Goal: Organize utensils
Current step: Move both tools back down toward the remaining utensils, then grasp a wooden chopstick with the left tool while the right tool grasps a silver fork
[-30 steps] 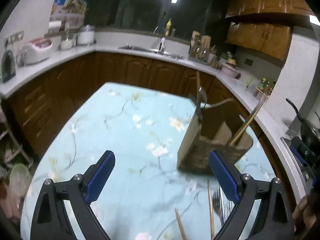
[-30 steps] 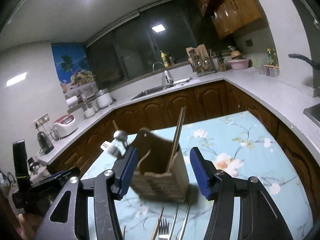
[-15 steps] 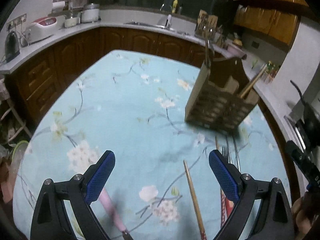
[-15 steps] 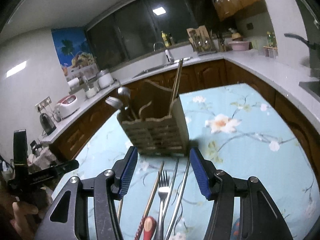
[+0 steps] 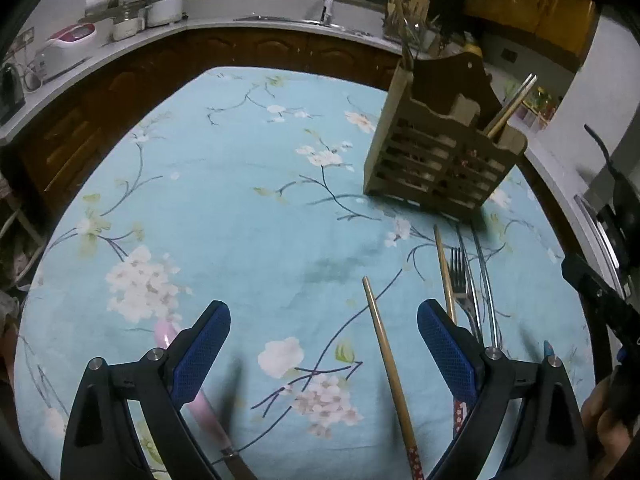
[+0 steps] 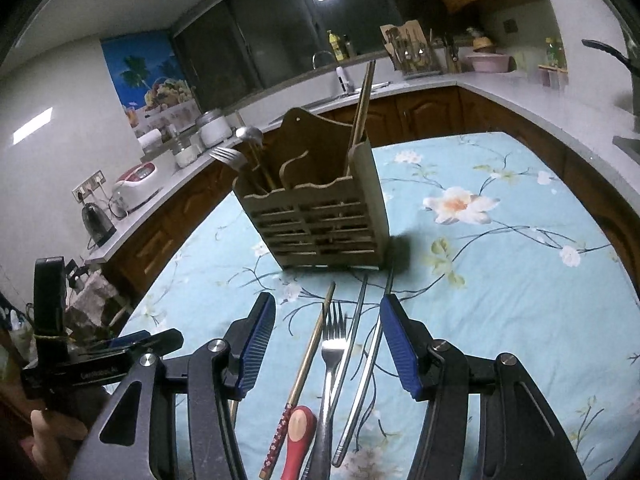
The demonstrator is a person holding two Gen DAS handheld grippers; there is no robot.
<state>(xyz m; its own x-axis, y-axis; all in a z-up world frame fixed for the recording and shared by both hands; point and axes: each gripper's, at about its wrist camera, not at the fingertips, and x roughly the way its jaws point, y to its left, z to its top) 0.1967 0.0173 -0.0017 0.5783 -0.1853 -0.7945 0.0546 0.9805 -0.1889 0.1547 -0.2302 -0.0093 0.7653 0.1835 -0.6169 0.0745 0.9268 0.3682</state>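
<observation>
Change: both views have tipped downward since a second ago; the loose cutlery, then only at the bottom edge, now fills the foreground while the holder sits higher in frame.
Meaning: I judge this an approach to a first pick; nothing is lifted yet, so the sorting is barely begun.
Left gripper (image 5: 323, 354): jaws wide apart, nothing between the pads, hanging above the table (image 5: 224, 208) with one wooden chopstick (image 5: 390, 368) lying under the gap.
Right gripper (image 6: 328, 344): jaws part-open and empty, framing the cutlery row without touching it.
Fork (image 6: 331, 354): flat on the cloth, tines towards the holder, handle towards the camera; long axis running near-to-far.
Metal chopsticks (image 6: 362, 344): just right of the fork, roughly parallel to it, far tips almost at the holder's base.
Patterned chopstick (image 6: 308, 364): left of the fork, slightly slanted, decorated end nearest the camera.
Red handle (image 6: 298, 440): at the bottom edge beside the fork; what it belongs to cannot be told.
Pink handle (image 5: 188, 380): partly hidden behind the left finger, well apart from the row.
Wooden holder (image 6: 316, 204): upright, beyond the row, already holding a fork, a spoon and chopsticks standing handle-down.
</observation>
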